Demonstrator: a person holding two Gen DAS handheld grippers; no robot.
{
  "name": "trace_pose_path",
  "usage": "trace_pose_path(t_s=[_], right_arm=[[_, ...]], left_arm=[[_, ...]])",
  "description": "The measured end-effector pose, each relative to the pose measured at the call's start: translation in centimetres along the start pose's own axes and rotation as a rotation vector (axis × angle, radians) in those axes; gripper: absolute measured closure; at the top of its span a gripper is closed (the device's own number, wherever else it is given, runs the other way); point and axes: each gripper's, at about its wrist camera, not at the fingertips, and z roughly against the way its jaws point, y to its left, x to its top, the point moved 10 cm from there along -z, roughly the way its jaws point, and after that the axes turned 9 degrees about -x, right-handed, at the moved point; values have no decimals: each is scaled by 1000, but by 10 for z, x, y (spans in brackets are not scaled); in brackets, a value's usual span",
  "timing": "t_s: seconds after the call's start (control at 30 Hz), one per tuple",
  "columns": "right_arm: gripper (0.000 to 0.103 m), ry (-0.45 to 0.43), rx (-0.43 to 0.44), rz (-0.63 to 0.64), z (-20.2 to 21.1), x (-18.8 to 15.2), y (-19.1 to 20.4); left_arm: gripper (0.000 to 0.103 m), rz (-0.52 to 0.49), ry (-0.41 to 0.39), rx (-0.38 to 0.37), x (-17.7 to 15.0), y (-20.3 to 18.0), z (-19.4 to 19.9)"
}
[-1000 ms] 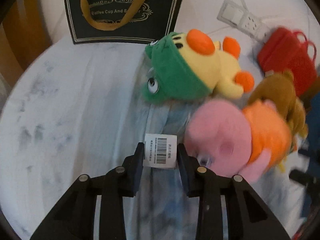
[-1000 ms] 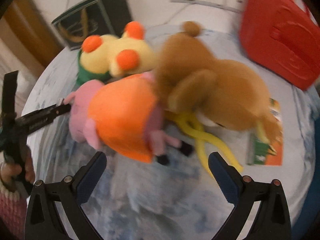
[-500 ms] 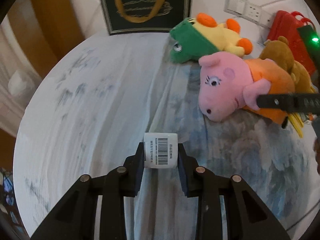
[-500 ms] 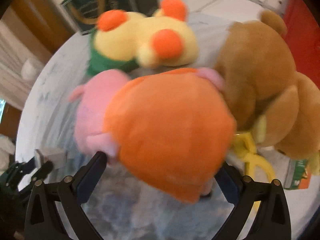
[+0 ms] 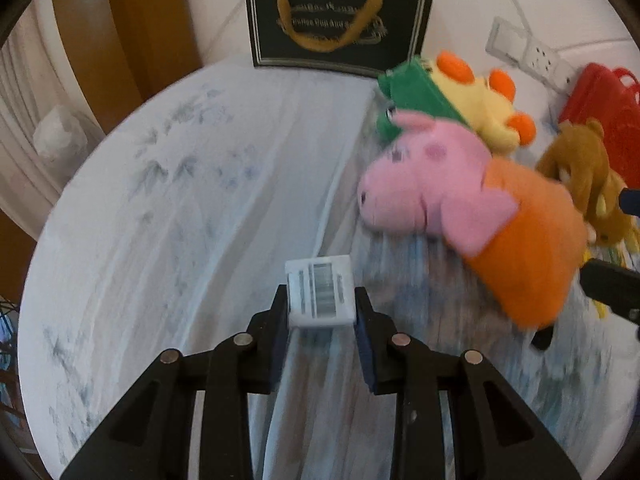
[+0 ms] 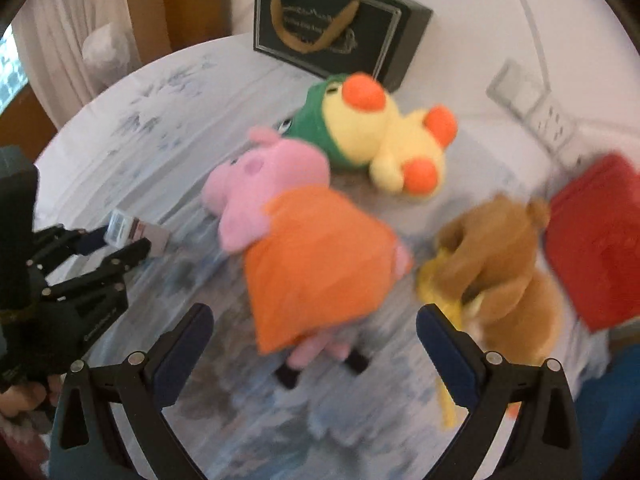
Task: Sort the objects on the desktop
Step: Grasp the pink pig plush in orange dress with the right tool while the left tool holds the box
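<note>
My left gripper [image 5: 321,312] is shut on a small white box with a barcode label [image 5: 320,296], held just above the pale tablecloth [image 5: 180,220]; the same box [image 6: 120,230] shows at the left of the right wrist view. A pink pig plush in an orange dress [image 6: 304,256] lies in the middle of the table, also seen to the right of the box [image 5: 472,208]. My right gripper [image 6: 314,336] stands open just above and in front of the pig, touching nothing. A yellow duck plush in a green hood [image 6: 376,140] lies behind the pig. A brown bear plush [image 6: 496,264] lies at the right.
A black paper bag with gold handles [image 5: 336,26] stands at the table's far edge. A red plastic basket [image 6: 596,236] lies on its side at the right. A white power strip [image 6: 540,116] runs behind it. A hand [image 6: 24,396] holds the left gripper's body.
The left gripper has carried the box leftward, away from the plush toys. The right gripper has drawn back and rolled, so the pig now appears smaller between its open fingers.
</note>
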Motion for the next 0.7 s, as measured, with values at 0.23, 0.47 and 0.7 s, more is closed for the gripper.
trace_pose_path(t_s=[0.23,0.47,0.7], right_arm=[[0,83,-45,144,-52,23,21],[0,174,-168,167,-110,3,12],[0,175,-19,-66,-124,-17,-16]], left_arm=[[73,32,9,5,13,10,-18],[73,54,67,-21,-8,7,-41],[73,39,61,-11,-1,4,-49]])
